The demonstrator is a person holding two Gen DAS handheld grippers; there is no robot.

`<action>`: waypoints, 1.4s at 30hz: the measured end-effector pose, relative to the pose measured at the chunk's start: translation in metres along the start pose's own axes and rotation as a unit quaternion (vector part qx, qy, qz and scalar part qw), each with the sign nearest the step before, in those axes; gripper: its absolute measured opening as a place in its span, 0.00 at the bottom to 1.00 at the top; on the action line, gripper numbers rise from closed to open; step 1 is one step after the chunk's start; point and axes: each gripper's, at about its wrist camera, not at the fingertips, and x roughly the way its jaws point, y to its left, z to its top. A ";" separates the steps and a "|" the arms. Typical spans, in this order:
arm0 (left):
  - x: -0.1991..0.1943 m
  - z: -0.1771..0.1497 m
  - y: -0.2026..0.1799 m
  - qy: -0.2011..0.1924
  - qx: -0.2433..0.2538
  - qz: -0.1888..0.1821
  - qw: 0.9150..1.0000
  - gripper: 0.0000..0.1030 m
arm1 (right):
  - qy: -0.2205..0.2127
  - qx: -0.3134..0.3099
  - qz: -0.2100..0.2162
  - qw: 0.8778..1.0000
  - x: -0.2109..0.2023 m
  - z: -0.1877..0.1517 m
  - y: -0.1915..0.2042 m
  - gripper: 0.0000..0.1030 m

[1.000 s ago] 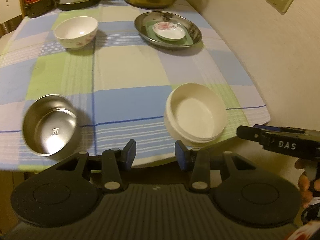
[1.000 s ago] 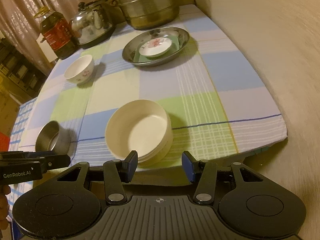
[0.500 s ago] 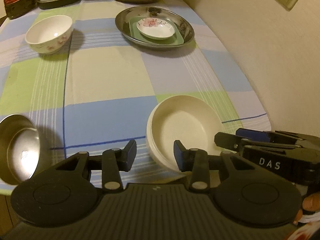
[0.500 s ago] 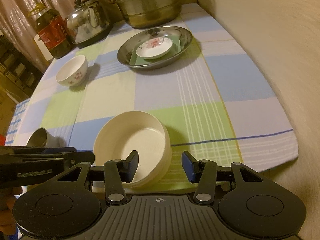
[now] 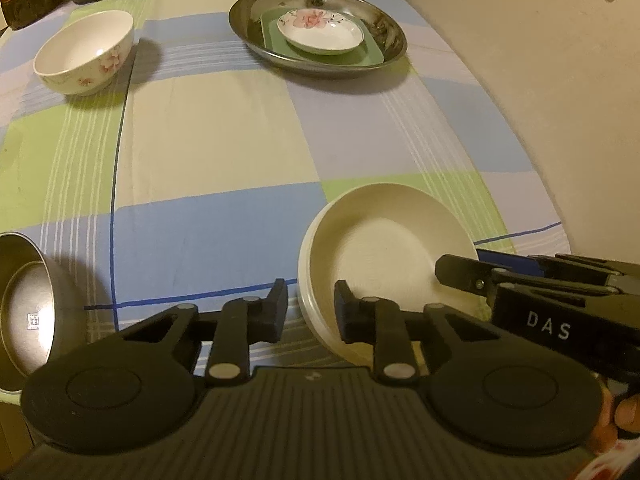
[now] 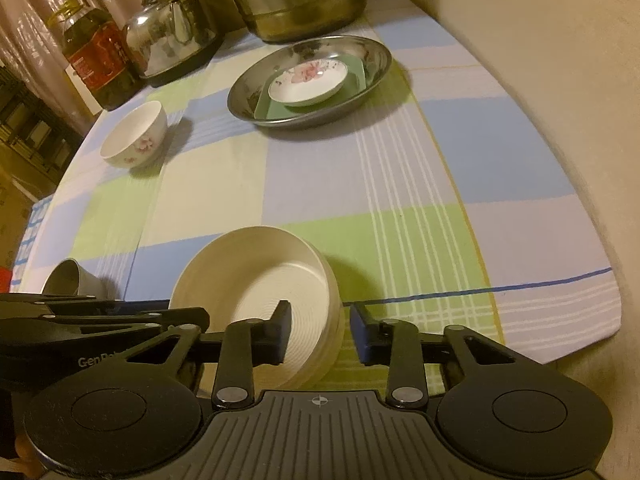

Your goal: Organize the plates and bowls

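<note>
A worktop (image 6: 320, 168) under a checked blue, green and cream cloth meets a plain wall on the right. Near its front edge sits a cream bowl (image 6: 256, 280), mouth up. The left tool (image 5: 311, 308) and right tool (image 6: 320, 330) each straddle its rim, jaws closing, not yet pressing. Farther back, a steel plate (image 6: 240, 96) holds a green tray and flowered saucer (image 6: 308, 82)

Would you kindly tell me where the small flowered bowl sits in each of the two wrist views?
Left wrist view: the flowered bowl sits upper left, left of the steel dish.
Right wrist view: the flowered bowl sits left of centre, below the oil bottle.
Shared landmark: the steel dish holding a small flowered plate.
</note>
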 end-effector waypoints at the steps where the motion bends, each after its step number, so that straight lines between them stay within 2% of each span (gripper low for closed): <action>1: 0.001 0.000 0.000 0.001 -0.001 0.000 1.000 0.18 | 0.001 -0.002 0.000 1.000 0.001 0.000 0.000 0.27; 3: 0.003 0.001 0.000 0.002 -0.001 0.001 1.000 0.16 | 0.003 -0.004 0.000 1.000 0.002 0.001 0.000 0.21; 4: 0.003 0.001 -0.001 0.001 0.000 0.001 1.000 0.13 | 0.004 -0.004 -0.001 1.000 0.003 0.001 0.000 0.20; 9: 0.004 0.000 -0.002 -0.001 0.002 0.012 1.000 0.11 | 0.005 -0.011 -0.008 1.000 0.005 0.001 -0.001 0.11; 20: -0.004 -0.005 -0.006 -0.012 -0.004 0.032 0.999 0.10 | 0.001 -0.024 0.004 1.000 0.000 0.001 -0.001 0.11; 28: -0.023 -0.012 -0.001 -0.033 -0.028 0.041 0.998 0.10 | -0.006 -0.045 0.023 0.999 -0.010 0.006 0.006 0.10; 42: -0.060 0.002 0.044 -0.072 -0.065 0.071 0.993 0.10 | -0.008 -0.088 0.063 0.994 -0.002 0.041 0.057 0.10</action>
